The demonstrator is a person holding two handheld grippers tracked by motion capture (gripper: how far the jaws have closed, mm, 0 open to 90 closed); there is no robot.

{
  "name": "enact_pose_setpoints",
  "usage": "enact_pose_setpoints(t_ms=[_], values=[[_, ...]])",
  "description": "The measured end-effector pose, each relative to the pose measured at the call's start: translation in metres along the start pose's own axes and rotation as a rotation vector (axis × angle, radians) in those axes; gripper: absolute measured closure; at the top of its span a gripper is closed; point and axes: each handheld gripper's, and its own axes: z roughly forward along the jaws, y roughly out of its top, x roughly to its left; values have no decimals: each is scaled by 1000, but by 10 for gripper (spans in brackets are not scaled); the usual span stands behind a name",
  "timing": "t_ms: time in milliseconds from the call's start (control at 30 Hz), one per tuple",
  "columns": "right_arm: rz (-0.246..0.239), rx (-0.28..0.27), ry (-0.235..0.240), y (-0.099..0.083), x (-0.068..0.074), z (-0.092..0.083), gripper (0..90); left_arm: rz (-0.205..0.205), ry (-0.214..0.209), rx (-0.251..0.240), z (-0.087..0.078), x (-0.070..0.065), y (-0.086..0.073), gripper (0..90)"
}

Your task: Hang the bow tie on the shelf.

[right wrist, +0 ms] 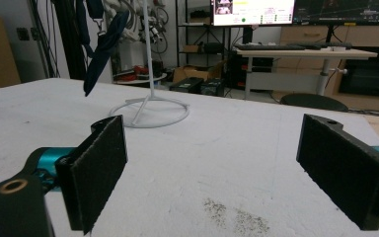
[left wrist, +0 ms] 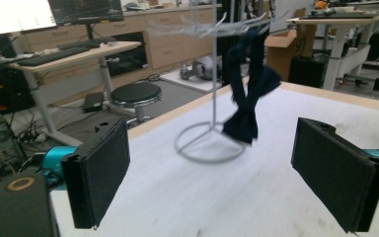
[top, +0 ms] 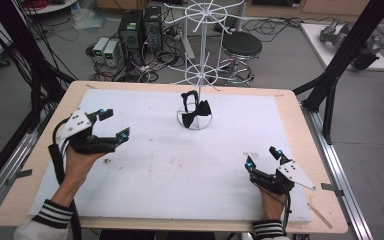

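I count two tongs, one at the left of the frame [top: 114,124] and one at the lower right [top: 263,158], each with two black jaws. One table [top: 300,130] carries one white mat [top: 170,165]. At upper centre stands one white wire rack [top: 201,65] holding one dark bow tie [top: 196,109]. Behind it I see one black stool [top: 241,46].

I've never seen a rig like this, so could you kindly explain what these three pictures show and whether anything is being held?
No robot here: a person holds a hand-held gripper in each hand. The high view looks down on the table, with the left gripper and the right gripper over a white mat. The other two pictures come from cameras riding on each gripper, looking along its two black jaws. On the mat stands a white wire rack with a dark bow tie hanging from it. Both grippers' jaws are wide open and hold nothing.
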Motion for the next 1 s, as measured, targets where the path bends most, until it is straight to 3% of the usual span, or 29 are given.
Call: enact_pose_setpoints(t_ms=[167, 200, 233, 367, 600, 767, 1000], values=[[-6, -1, -3, 0, 0, 0, 111, -30, 71, -20, -27, 5, -42, 141], [-3, -1, -3, 0, 0, 0, 111, -30, 71, -20, -27, 5, -42, 141], [-5, -1, -4, 0, 0, 0, 111, -31, 90, -19, -31, 5, -56, 141], [-5, -1, -4, 0, 0, 0, 111, -45, 116, -31, -35, 3, -81, 140], [-5, -1, -3, 0, 0, 0, 111, -53, 172, -71, -36, 1, -95, 140], [-9, 0, -1, 0, 1, 0, 111, -43, 189, -91, -37, -1, -97, 142], [-8, -3, -2, 0, 0, 0, 111, -59, 195, -98, -38, 1, -97, 143]])
